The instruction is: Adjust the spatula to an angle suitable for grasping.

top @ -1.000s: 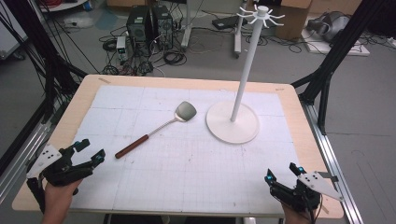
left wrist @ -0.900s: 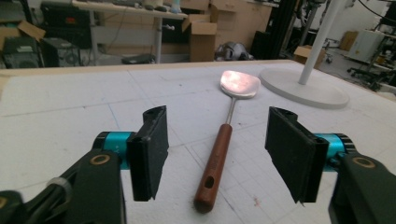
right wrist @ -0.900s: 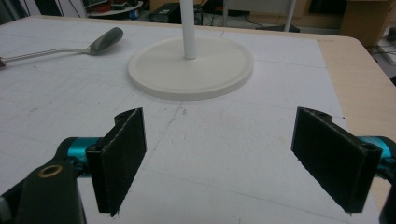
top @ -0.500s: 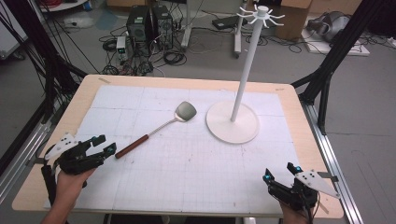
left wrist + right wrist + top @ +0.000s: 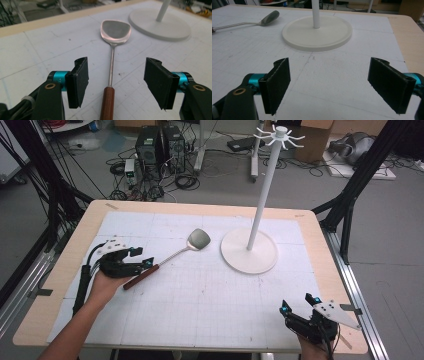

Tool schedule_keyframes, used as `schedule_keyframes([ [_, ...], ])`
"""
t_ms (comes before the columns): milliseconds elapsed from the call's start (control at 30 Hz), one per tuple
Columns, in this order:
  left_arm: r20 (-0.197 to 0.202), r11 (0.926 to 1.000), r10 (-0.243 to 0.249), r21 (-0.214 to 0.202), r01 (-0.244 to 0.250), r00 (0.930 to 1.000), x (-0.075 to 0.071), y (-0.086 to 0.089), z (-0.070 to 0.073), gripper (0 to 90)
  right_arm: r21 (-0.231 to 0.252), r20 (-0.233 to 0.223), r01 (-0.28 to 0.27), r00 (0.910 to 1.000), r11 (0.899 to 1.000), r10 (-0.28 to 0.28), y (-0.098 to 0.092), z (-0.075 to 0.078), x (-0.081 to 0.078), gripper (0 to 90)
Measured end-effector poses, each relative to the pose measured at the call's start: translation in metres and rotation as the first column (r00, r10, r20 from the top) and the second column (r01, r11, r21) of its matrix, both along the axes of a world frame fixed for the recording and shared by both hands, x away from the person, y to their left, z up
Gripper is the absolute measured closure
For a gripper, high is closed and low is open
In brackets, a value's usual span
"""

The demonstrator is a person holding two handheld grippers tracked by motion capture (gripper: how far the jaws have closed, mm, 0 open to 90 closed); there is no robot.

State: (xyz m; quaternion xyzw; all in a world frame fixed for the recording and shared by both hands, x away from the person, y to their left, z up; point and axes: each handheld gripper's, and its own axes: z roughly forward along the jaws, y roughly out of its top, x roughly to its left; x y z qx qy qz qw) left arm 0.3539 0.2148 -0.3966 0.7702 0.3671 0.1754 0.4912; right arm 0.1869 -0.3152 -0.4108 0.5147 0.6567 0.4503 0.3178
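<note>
Spatula (image 5: 172,254) flat; blade toward stand (image 5: 249,251), handle near-left.

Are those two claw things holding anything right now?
No. The left hand-held gripper stands open around the spatula's wooden handle without touching it. The right hand-held gripper is open over bare table.

A lab: computer towers (image 5: 159,147), floor cables (image 5: 195,170), black frame struts (image 5: 367,175) around the table (image 5: 310,227).

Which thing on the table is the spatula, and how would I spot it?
Find the tall white stand on the table. Just left of its round base lies the spatula, flat on the white mat. It is the one thing with a shiny metal blade, thin metal stem and reddish-brown wooden handle, which lies between the left gripper's open jaws.
</note>
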Motion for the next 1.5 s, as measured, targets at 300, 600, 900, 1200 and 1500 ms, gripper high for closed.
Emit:
schedule_keyframes([
  [300,-0.105,0.9804,-0.008,0.195,0.028,0.9944,0.040,-0.035,-0.017,33.9,0.003,-0.004,-0.003,1.0000,1.000,0.003,-0.002,-0.002,0.001,17.3],
  [600,-0.182,0.9724,-0.017,0.226,0.059,0.9831,0.056,-0.045,-0.033,42.1,0.015,-0.006,0.001,1.0000,1.000,-0.001,-0.004,-0.002,0.000,17.4],
  [900,-0.186,0.9573,-0.045,0.273,0.095,0.9816,0.056,-0.051,-0.039,60.7,0.025,-0.004,0.007,1.0000,1.000,-0.007,-0.006,-0.002,-0.002,17.4],
  [1200,-0.184,0.9465,-0.101,0.285,0.152,0.9777,0.055,-0.051,-0.038,82.4,0.024,-0.010,0.010,0.9999,1.000,-0.009,-0.007,-0.003,-0.001,17.6],
  [1500,-0.236,0.9496,-0.119,0.257,0.180,0.9644,0.055,-0.045,-0.036,83.4,0.026,-0.013,0.014,0.9998,1.000,-0.014,-0.008,-0.003,-0.001,17.8],
])
